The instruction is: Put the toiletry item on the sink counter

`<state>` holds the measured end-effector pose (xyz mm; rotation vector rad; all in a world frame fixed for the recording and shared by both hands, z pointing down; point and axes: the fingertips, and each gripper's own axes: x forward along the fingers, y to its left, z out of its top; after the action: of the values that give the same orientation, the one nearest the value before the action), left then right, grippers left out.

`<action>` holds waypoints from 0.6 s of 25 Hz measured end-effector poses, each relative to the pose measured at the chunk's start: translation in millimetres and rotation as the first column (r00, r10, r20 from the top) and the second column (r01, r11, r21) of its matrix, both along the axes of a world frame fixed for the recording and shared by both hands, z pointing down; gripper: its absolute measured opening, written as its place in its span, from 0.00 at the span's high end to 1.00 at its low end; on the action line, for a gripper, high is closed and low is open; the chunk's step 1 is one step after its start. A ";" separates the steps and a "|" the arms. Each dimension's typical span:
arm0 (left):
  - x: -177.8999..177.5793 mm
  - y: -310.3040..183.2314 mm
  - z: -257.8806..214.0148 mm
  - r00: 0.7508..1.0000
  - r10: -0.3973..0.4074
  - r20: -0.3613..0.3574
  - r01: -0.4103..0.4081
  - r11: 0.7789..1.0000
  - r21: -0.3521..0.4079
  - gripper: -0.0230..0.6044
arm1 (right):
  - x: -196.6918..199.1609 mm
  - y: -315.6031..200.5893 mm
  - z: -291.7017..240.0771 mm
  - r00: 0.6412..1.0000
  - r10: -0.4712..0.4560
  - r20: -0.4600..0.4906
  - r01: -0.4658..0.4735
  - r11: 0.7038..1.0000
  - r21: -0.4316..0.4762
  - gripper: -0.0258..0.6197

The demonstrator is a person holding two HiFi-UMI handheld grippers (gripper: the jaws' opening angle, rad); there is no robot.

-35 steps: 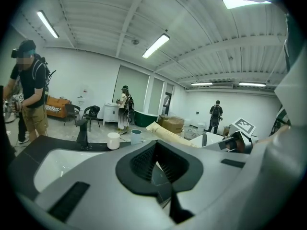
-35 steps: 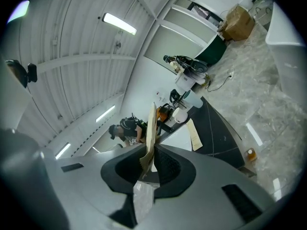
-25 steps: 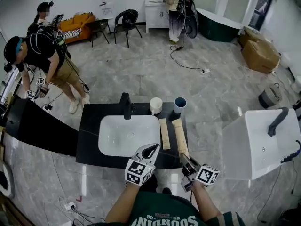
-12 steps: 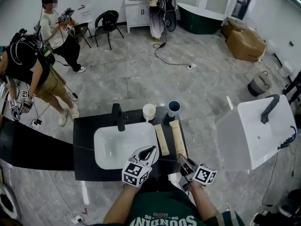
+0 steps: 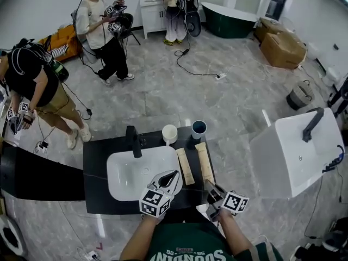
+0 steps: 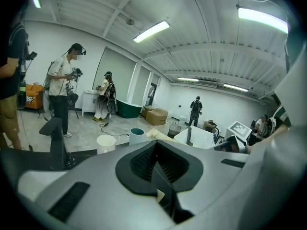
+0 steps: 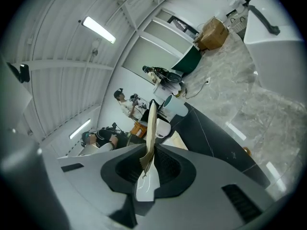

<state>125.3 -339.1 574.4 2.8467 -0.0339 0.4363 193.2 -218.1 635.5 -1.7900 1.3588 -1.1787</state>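
A long tan toiletry packet [image 5: 205, 165] lies lengthwise on the right of the black sink counter [image 5: 95, 167]. My right gripper [image 5: 209, 186] is shut on its near end. In the right gripper view the packet [image 7: 152, 128] stands edge-on between the pads, pointing at a blue cup [image 7: 173, 104]. A second tan packet [image 5: 185, 166] lies loose beside it, next to the white basin [image 5: 133, 173]. My left gripper [image 5: 173, 175] hovers over the basin's near right corner; its jaws [image 6: 154, 169] are shut on nothing.
At the counter's back stand a black faucet [image 5: 132, 140], a white cup [image 5: 169, 134] and the blue cup [image 5: 199, 128]. Another white sink unit [image 5: 296, 151] stands to the right. Three people stand on the floor behind, with a cable [image 5: 201, 72] and a cardboard box [image 5: 281, 48].
Both grippers stay where they were by the counter, the right still clamped on the packet. My head view has drifted, and a person in a white shirt has walked in at the back.
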 end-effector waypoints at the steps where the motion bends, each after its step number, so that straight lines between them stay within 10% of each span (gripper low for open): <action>1: 1.3 -1.4 1.0 1.000 -0.004 0.004 0.004 1.000 -0.002 0.95 | 3.8 1.2 6.9 1.000 0.002 0.004 -0.002 1.000 -0.024 0.85; 15: 7.0 -28.4 20.3 0.995 -0.080 0.063 0.081 0.996 -0.022 0.95 | 41.3 -9.2 116.9 0.959 0.090 0.268 -0.024 0.970 -0.240 0.85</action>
<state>132.4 -367.5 594.7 2.7956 -0.1533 0.5036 234.5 -227.3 752.4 -1.7270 1.0335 -1.5461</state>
